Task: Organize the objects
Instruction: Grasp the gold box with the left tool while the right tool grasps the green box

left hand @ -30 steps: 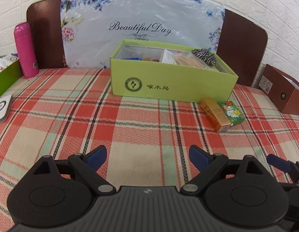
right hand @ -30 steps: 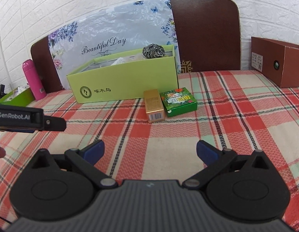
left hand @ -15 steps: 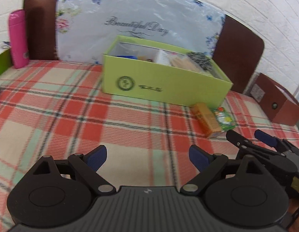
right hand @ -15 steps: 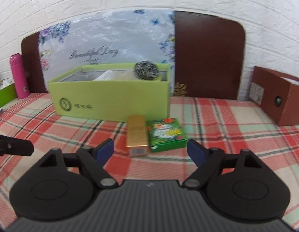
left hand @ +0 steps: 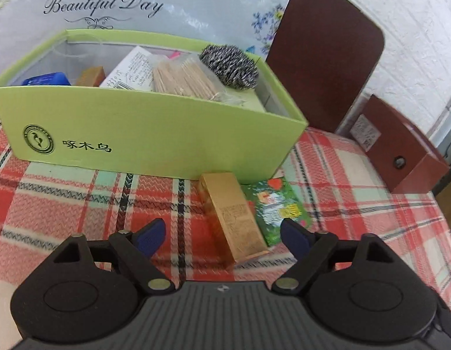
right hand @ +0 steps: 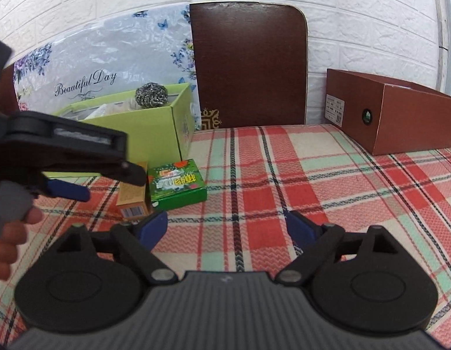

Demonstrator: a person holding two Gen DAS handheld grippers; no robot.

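A gold carton [left hand: 235,214] lies on the plaid cloth in front of the lime-green storage box [left hand: 155,134], with a green packet [left hand: 276,205] beside it on the right. My left gripper [left hand: 222,236] hangs over the near end of the carton. Its jaws are closing, the carton sits between them, and the pads stand clear of it. In the right wrist view the left gripper [right hand: 104,182] reaches over the gold carton [right hand: 132,202] next to the green packet [right hand: 176,185]. My right gripper [right hand: 227,229] is right of both, its jaws opening over bare cloth.
The green box [right hand: 143,134] holds a steel scourer [left hand: 230,65], a bundle of sticks, papers and small cartons. A brown open box [right hand: 400,116] stands at the right rear. A dark board [right hand: 248,64] and a flowered sheet lean on the brick wall. A hand [right hand: 9,233] holds the left gripper.
My left gripper moved forward and right, up to the gold carton, which now lies between its narrower jaws. The right view swung right, and the left gripper now crosses its left side.
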